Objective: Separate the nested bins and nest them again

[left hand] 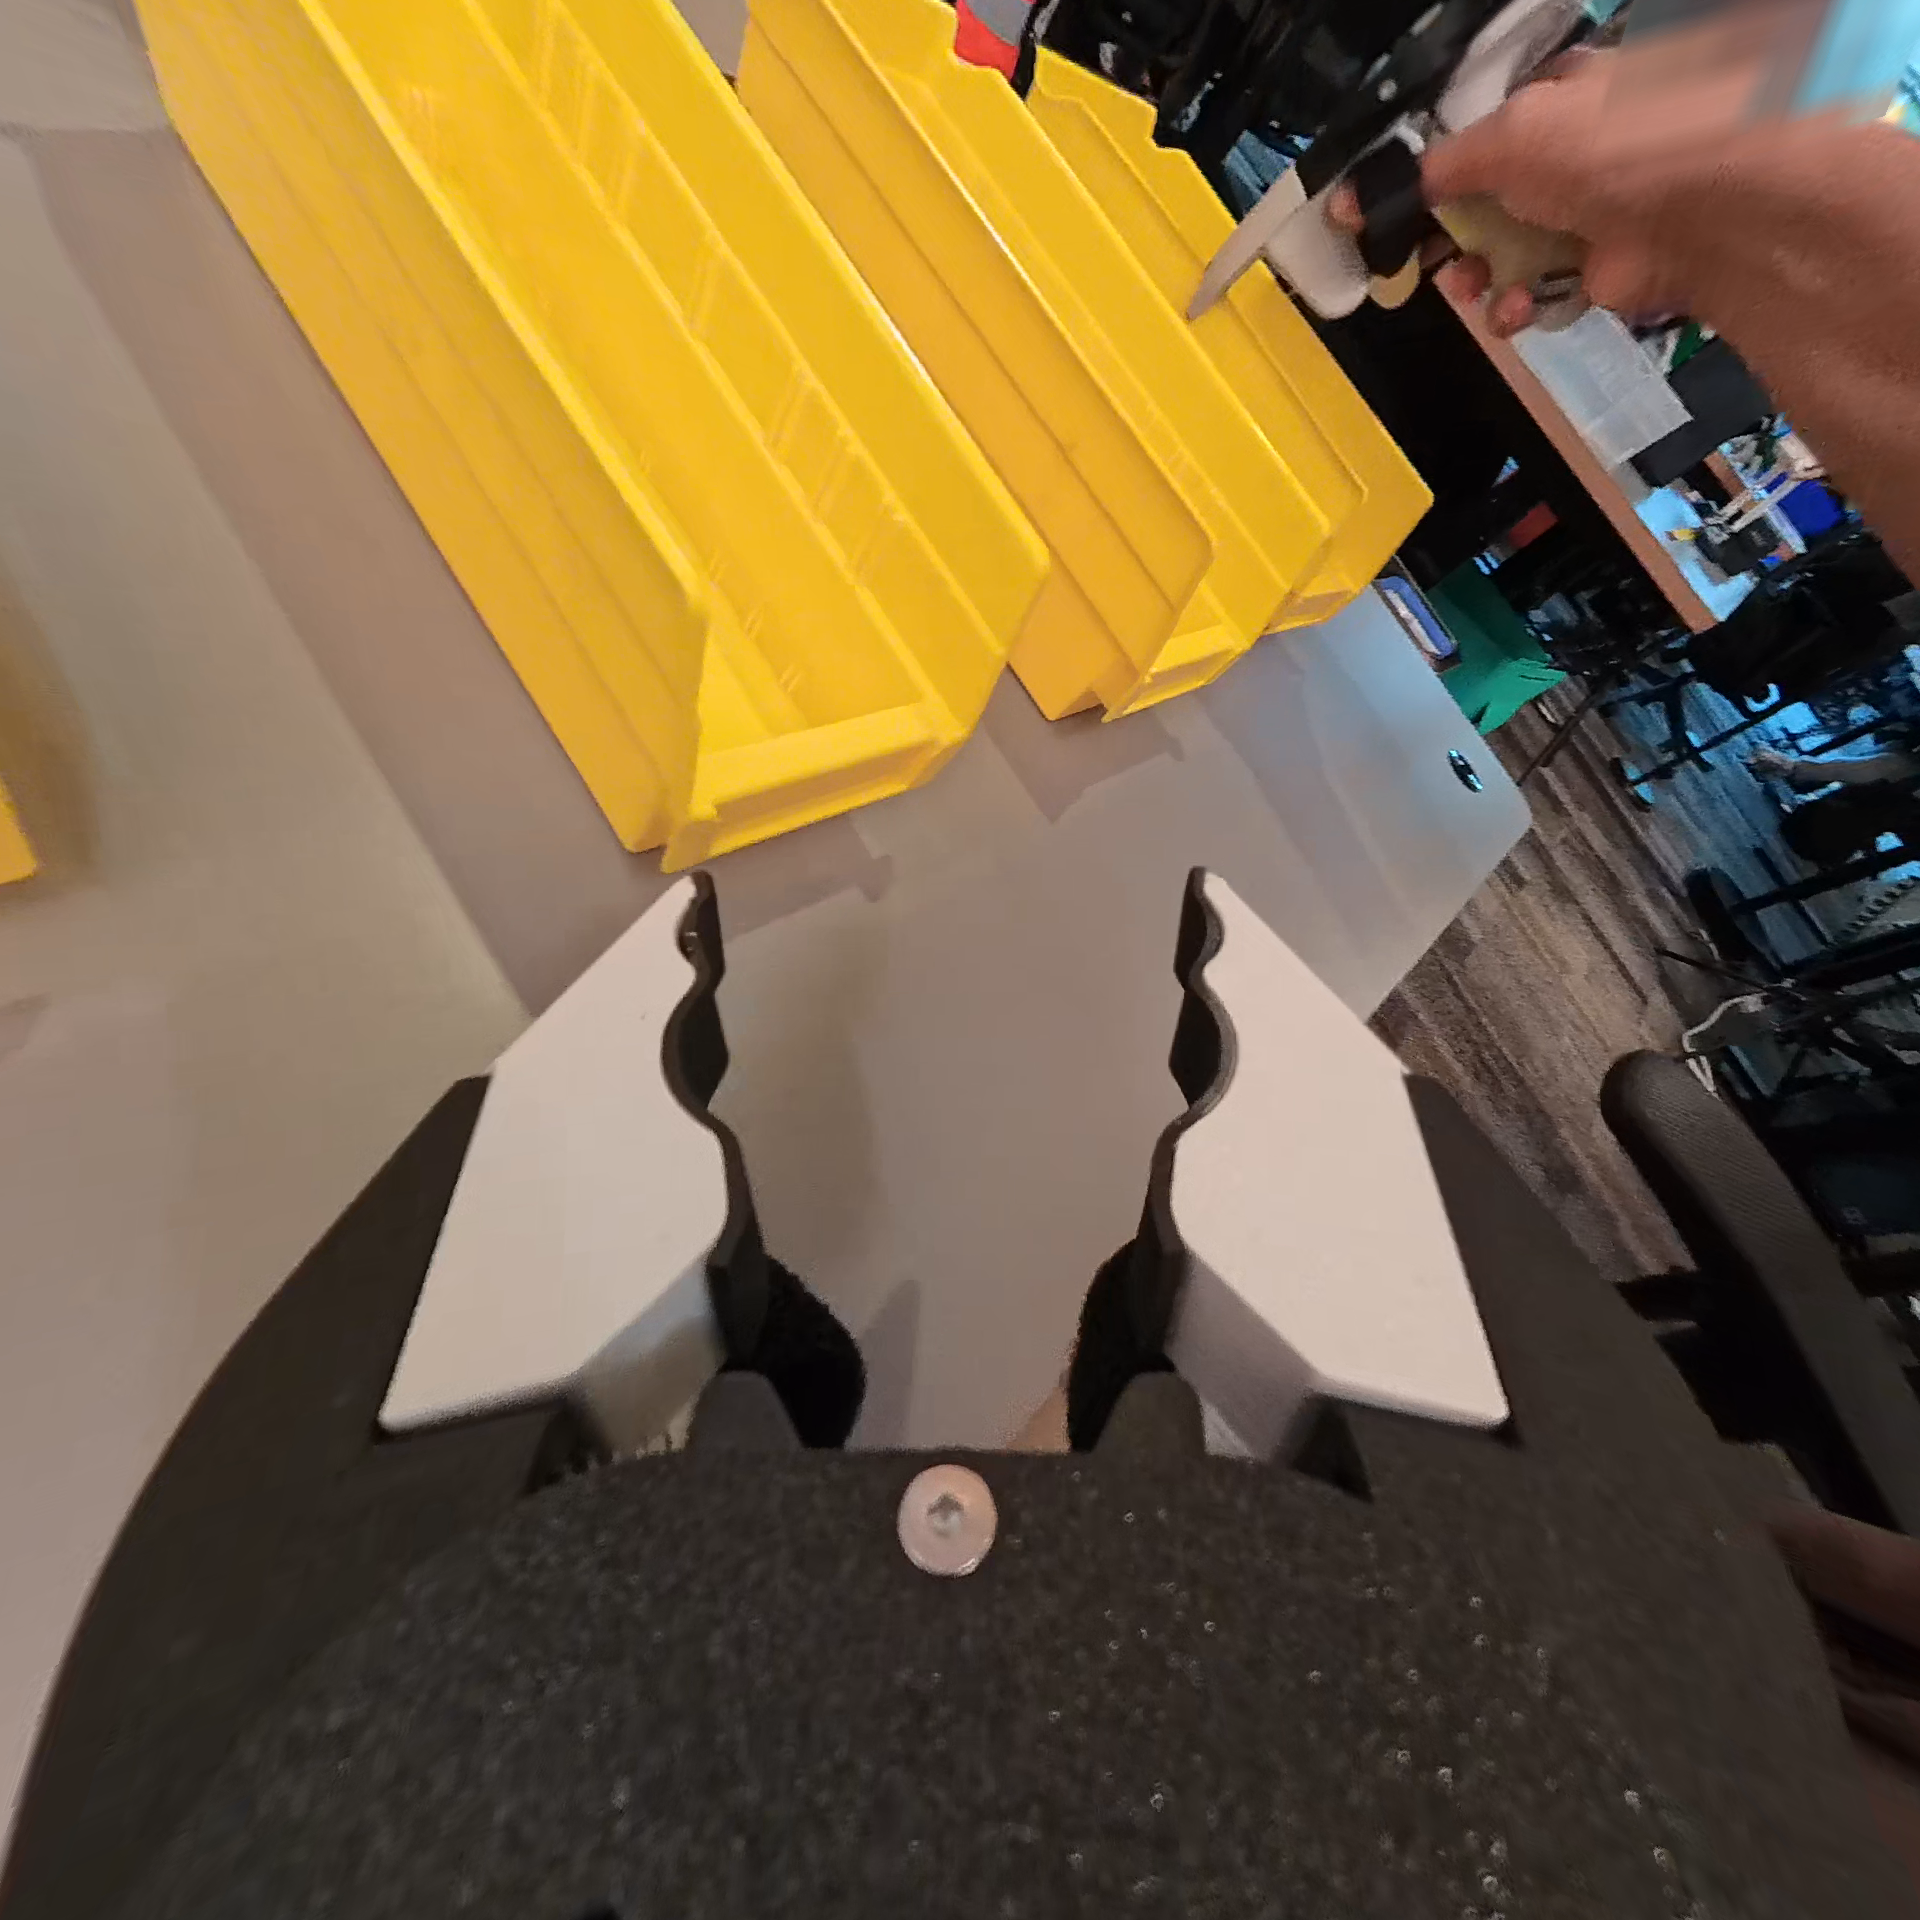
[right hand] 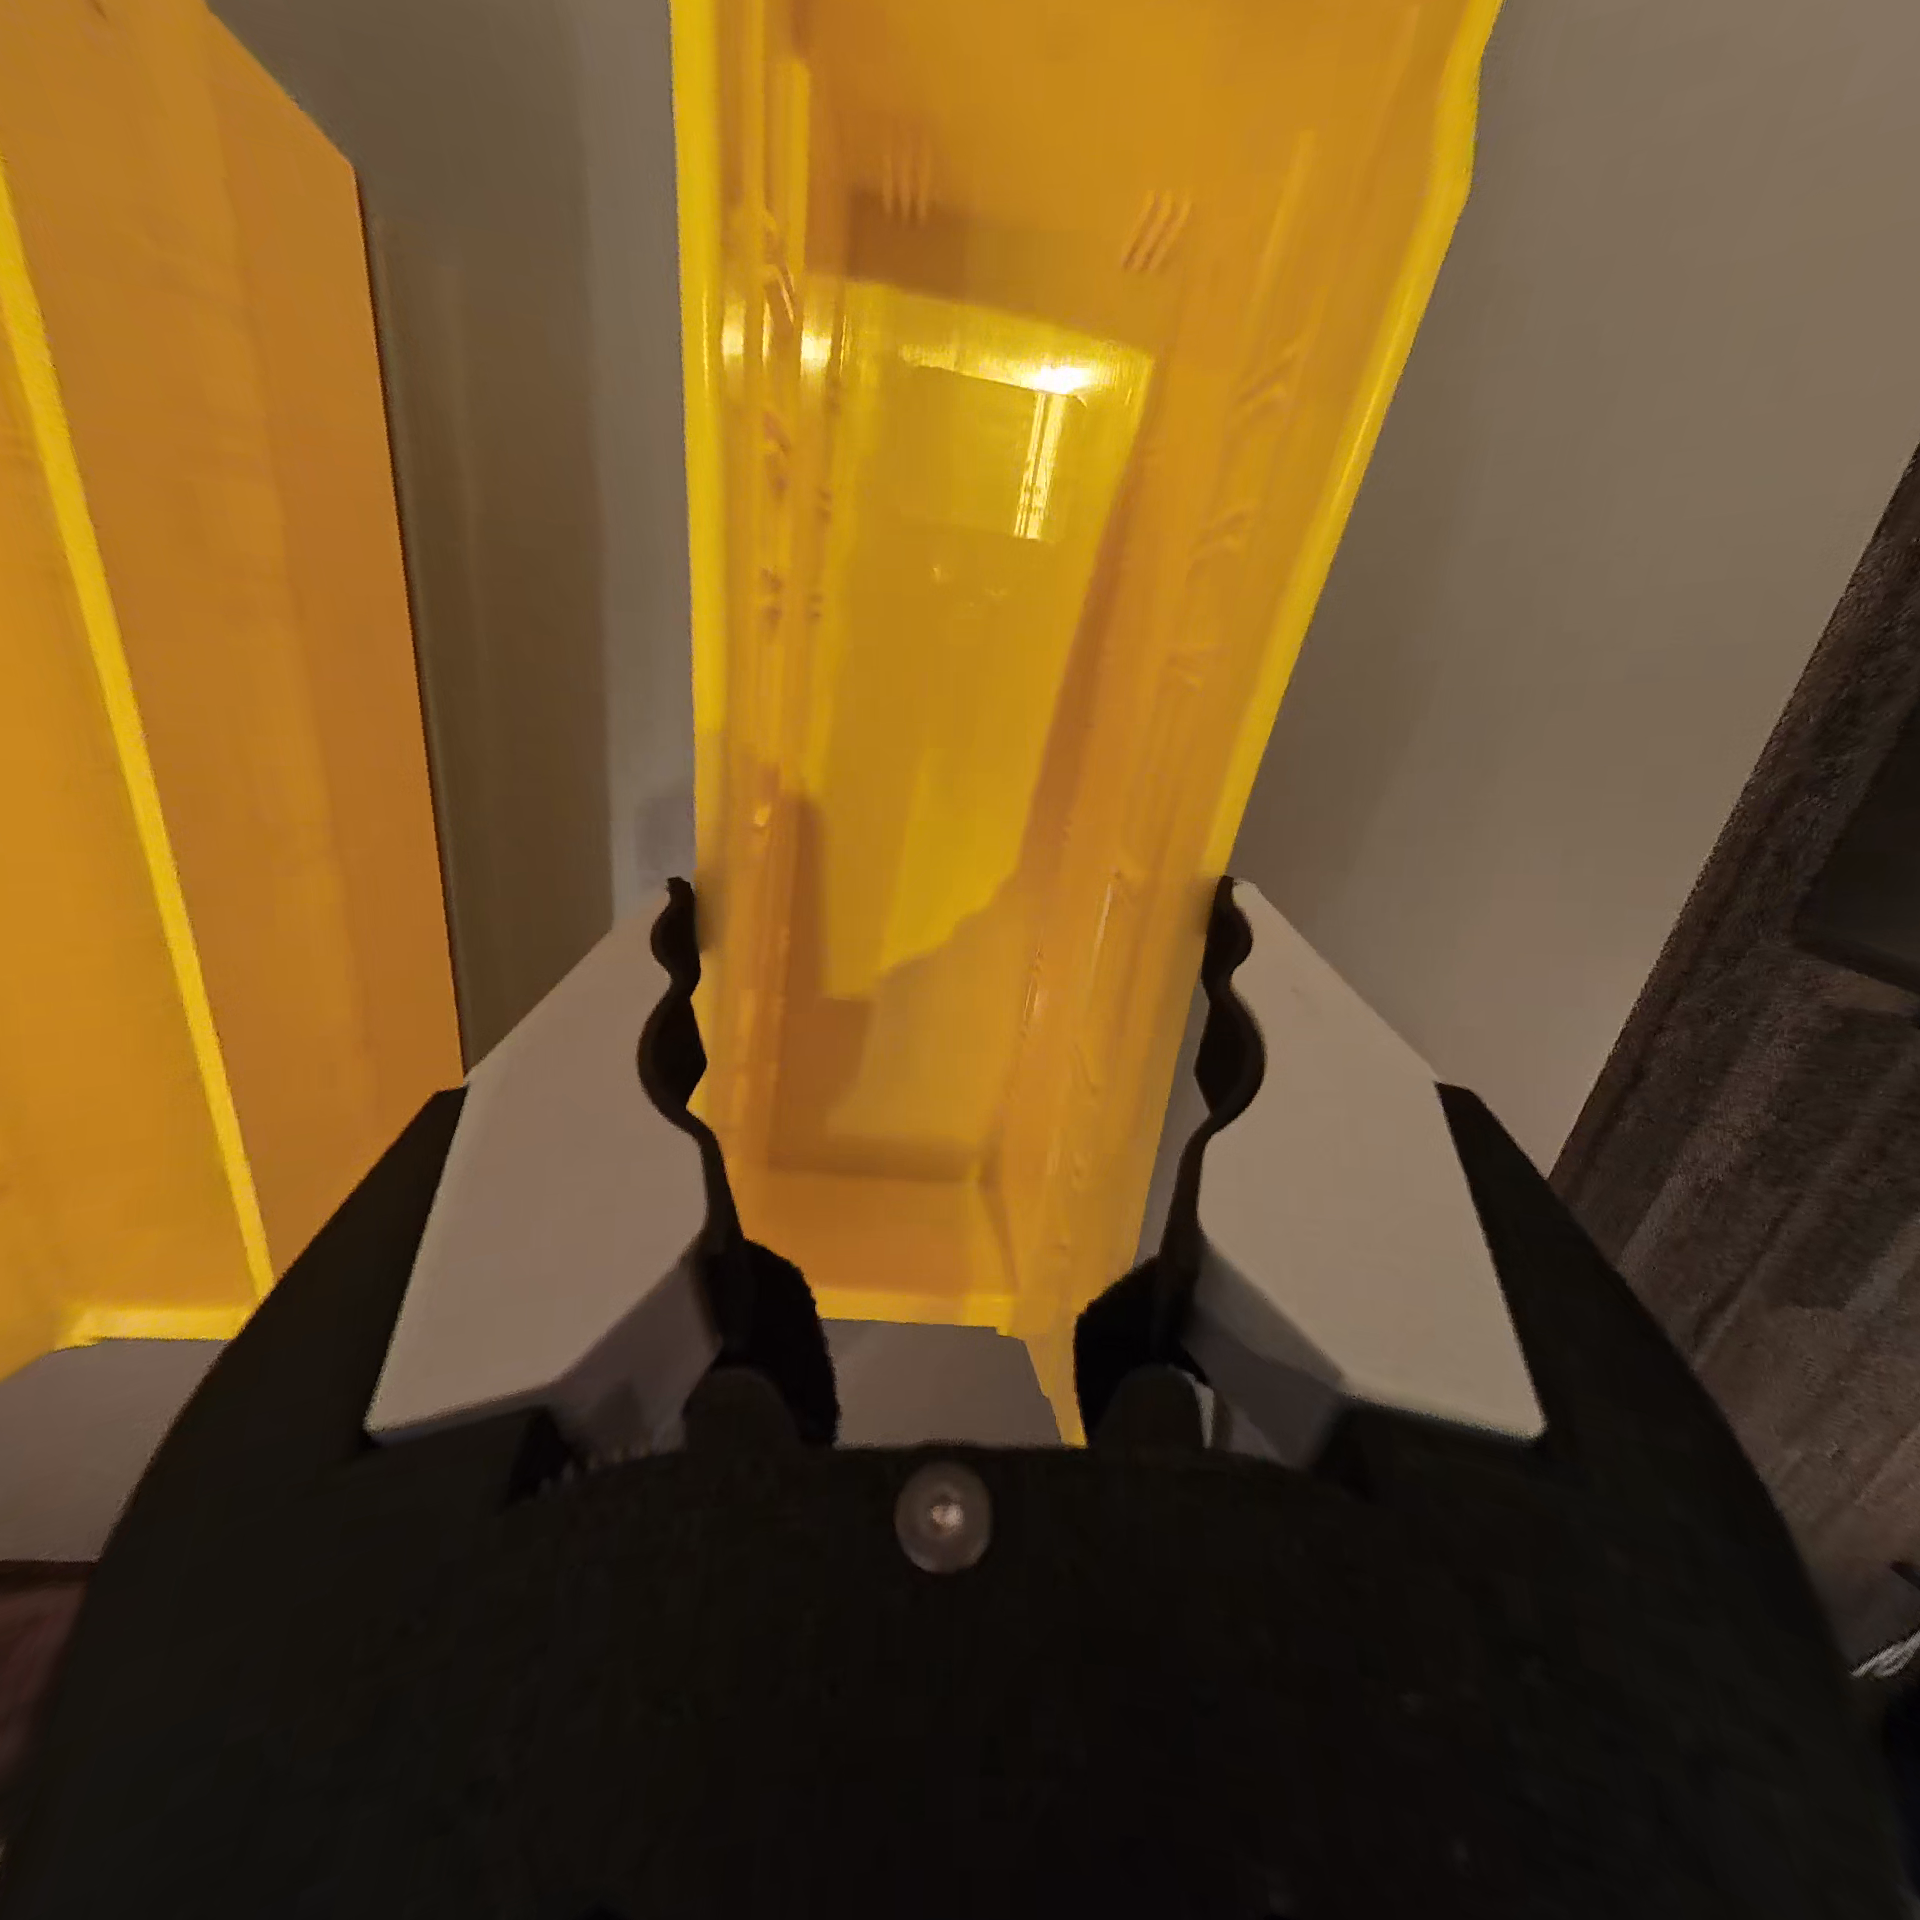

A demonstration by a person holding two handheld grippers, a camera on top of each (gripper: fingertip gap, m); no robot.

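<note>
One yellow bin (right hand: 935, 623) lies between fingers of right claw (right hand: 951, 904) (spread wide); left claw (left hand: 940, 899) gapes empty.

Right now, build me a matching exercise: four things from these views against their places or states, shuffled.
Things:
1. left gripper
2. right gripper
3. wide yellow bin
4. black chair

Places or states:
A. off the table, at its right
B. jaws open, narrow bins between them
C. jaws open over bare table
D. left of the narrow bins

Pairs: 1-C, 2-B, 3-D, 4-A.
</note>
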